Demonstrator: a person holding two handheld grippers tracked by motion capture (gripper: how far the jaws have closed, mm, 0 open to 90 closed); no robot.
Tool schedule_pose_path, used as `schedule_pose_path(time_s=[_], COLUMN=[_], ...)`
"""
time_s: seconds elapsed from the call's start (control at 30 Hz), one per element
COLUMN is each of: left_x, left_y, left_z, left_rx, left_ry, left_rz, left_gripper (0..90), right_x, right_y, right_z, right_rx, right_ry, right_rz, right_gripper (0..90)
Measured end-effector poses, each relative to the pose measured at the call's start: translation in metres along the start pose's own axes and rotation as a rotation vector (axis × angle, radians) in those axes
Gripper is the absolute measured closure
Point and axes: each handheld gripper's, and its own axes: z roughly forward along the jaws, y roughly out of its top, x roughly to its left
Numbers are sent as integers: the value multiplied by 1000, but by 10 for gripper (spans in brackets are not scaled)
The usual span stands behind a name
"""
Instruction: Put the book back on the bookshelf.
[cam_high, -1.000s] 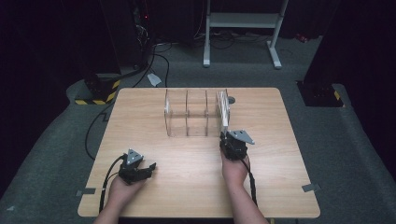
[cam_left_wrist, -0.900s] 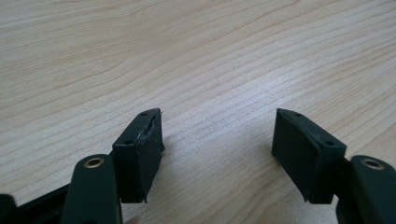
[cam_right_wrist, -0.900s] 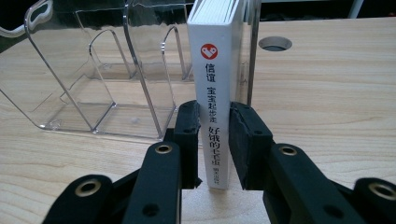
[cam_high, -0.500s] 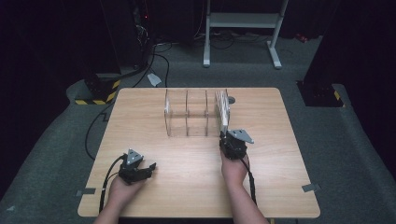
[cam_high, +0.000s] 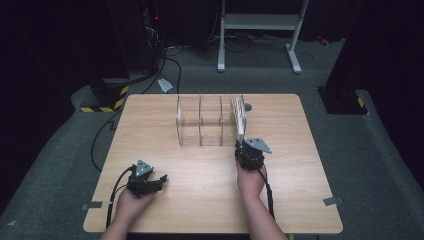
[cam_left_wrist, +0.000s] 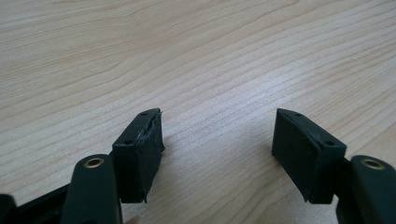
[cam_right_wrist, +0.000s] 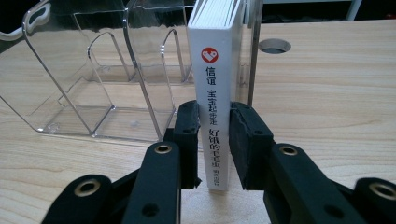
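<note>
Now | right claw (cam_right_wrist: 212, 144): clamped on white book (cam_right_wrist: 215, 93) | left claw (cam_left_wrist: 217, 149): open, empty

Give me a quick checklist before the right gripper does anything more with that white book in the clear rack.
1. Right gripper pads on the white book spine: ok; jaws have just been easing open.
2. Book upright: ok.
3. Book in the clear rack, end slot: ok.
4. Book bottom seated on the rack floor: cannot tell.
5. Left gripper open, empty, resting on the table: ok.
</note>
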Motion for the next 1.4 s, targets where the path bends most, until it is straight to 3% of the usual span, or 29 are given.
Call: schedule_pose_path(time_s=[0.37, 0.53, 0.83, 1.0, 1.1, 1.27, 1.4], left_x=[0, 0, -1, -1, -1, -1, -1], left_y=[0, 0, -1, -1, -1, -1, -1], left_z=[0, 0, -1, -1, -1, -1, -1], left_rx=[-1, 0, 1, -1, 1, -1, -1], left_ry=[0, -1, -4, -2, -2, 0, 0], left_rz=[0, -2, -1, -5, -4, -5, -6], left_gripper=[335, 335, 334, 334, 334, 334, 334], right_x=[2, 3, -5, -28, -47, -88, -116], right_y=[3, 3, -5, -17, -27, -49, -65], right_z=[-8, -12, -26, -39, -43, -53, -61], right_rx=[8, 17, 31, 68, 122, 202, 294], right_ry=[38, 80, 130, 123, 48, -16, -106], right_rz=[-23, -74, -139, -153, -159, -126, -127], right_gripper=[464, 343, 269, 240, 227, 193, 156])
